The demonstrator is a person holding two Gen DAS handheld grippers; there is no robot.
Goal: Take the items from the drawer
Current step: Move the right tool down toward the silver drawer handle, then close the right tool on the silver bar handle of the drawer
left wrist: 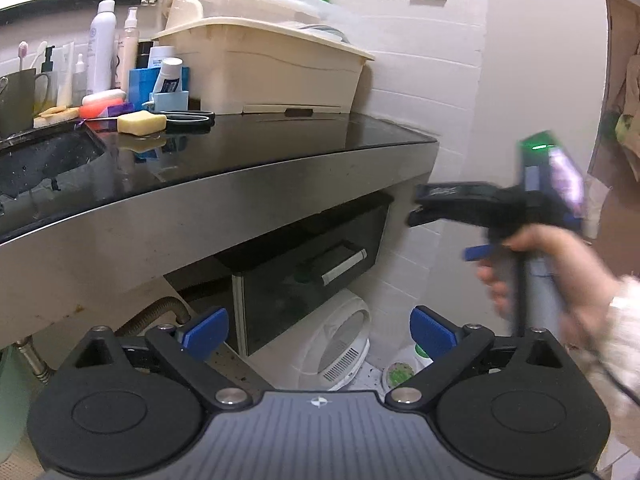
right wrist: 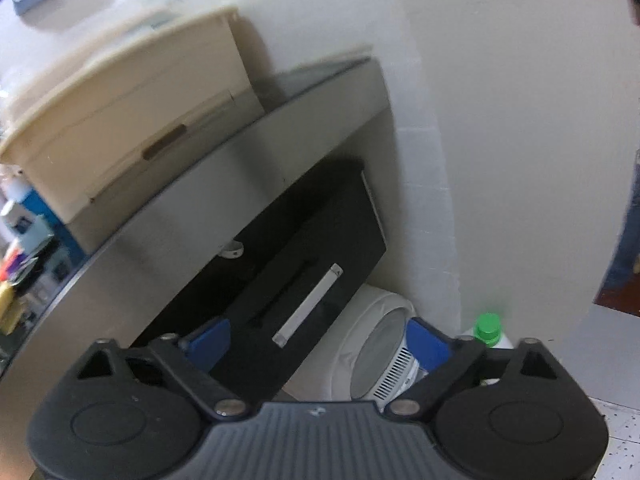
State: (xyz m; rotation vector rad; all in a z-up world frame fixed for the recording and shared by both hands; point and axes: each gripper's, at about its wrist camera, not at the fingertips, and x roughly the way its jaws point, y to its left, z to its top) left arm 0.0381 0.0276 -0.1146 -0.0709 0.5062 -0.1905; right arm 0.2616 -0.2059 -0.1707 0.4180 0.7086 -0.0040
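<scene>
We count one black glossy drawer (left wrist: pixel 312 268) with one silver bar handle (left wrist: pixel 344 266), set under the grey-fronted dark-topped counter (left wrist: pixel 200 208) at the centre of the left wrist view; its front looks shut, and nothing of its contents shows; the handle's long axis runs up to the right in both views, steeper in the right wrist view, where the drawer (right wrist: pixel 304 256) sits at centre and the handle (right wrist: pixel 308 306) lies just above the gap between the blue pads.

There are two grippers; the left gripper (left wrist: pixel 318 334) at the bottom of its own view has its jaws spread wide with nothing between them; the right gripper (right wrist: pixel 318 338) likewise stands wide and empty in its own view, and appears again, blurred, at the right of the left wrist view (left wrist: pixel 420 206), held by one hand (left wrist: pixel 532 276), pointing left toward the counter's end.

One cream plastic bin (left wrist: pixel 272 68) sits on the counter; one white round appliance (left wrist: pixel 340 344) stands on the floor just below the drawer; one green-capped bottle (right wrist: pixel 488 330) stands beside it at lower right; open room lies between the drawer front and both grippers, with the white wall closing the drawer's right side.
</scene>
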